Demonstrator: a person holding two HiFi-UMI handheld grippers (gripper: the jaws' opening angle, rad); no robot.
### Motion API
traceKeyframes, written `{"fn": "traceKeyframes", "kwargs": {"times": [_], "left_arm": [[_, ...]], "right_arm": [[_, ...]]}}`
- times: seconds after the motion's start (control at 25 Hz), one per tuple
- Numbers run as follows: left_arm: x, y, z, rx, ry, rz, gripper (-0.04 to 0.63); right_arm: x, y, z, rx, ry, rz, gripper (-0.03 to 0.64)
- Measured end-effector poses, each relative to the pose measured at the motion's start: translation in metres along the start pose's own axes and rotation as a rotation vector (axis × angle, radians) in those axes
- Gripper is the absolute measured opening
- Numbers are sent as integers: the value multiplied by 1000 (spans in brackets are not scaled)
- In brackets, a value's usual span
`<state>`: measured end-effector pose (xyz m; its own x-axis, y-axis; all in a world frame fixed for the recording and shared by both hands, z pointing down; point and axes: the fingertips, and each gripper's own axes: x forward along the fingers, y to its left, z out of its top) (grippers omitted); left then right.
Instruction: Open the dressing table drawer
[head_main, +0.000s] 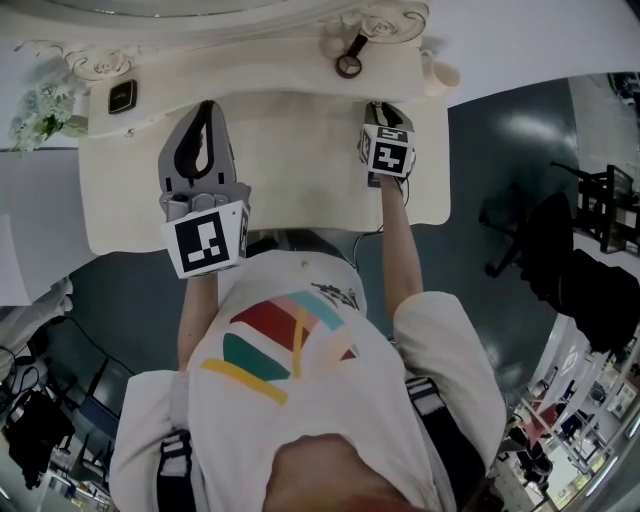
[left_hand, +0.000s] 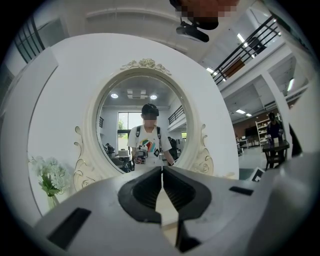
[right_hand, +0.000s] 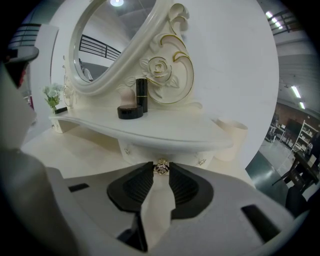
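1. Setting: a large hall with a glossy dark grey floor (head_main: 490, 190). A cream dressing table (head_main: 300, 150) with scalloped edges stands against a white wall. At its far edge rises an oval mirror in a carved cream frame (left_hand: 142, 120).
2. Table contents, far left: a small vase of white flowers (head_main: 40, 115) and, just beside it, a small dark square object (head_main: 122, 97).
3. Table contents, far right: a raised cream shelf (right_hand: 165, 131) carries a flat round black compact (right_hand: 130, 112). An upright black lipstick tube (right_hand: 142, 94) stands just behind the compact. A cream cylindrical cup (right_hand: 232, 137) stands on the table top to the right of the shelf.
4. Task item: the small cream drawer (right_hand: 145, 152) sits directly under the shelf, at the table's far right. A small gold knob (right_hand: 161, 168) is at the centre of its front. Whether the drawer has left its closed position cannot be told.
5. Right gripper (right_hand: 161, 169): angled downward at the drawer front. Its jaws are partly drawn in, with the dark ribbed pads (right_hand: 184, 186) against either side of the knob. It has hold of the knob.
6. Left gripper (left_hand: 162, 169): held level over the left part of the table, facing the mirror. Its jaws are fully together, tips touching, with nothing between them.
7. The mirror reflects a person in a white printed shirt.
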<state>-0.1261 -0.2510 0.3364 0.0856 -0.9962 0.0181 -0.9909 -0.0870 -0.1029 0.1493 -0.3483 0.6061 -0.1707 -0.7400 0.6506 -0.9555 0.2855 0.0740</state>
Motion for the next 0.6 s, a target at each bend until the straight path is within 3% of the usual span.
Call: {"fn": "traceKeyframes", "kwargs": {"times": [0.6], "left_arm": [[-7,4,7,-8,-17,-3,9]], "right_arm": [[-8,1,-5,-29,12,-19,86]]}}
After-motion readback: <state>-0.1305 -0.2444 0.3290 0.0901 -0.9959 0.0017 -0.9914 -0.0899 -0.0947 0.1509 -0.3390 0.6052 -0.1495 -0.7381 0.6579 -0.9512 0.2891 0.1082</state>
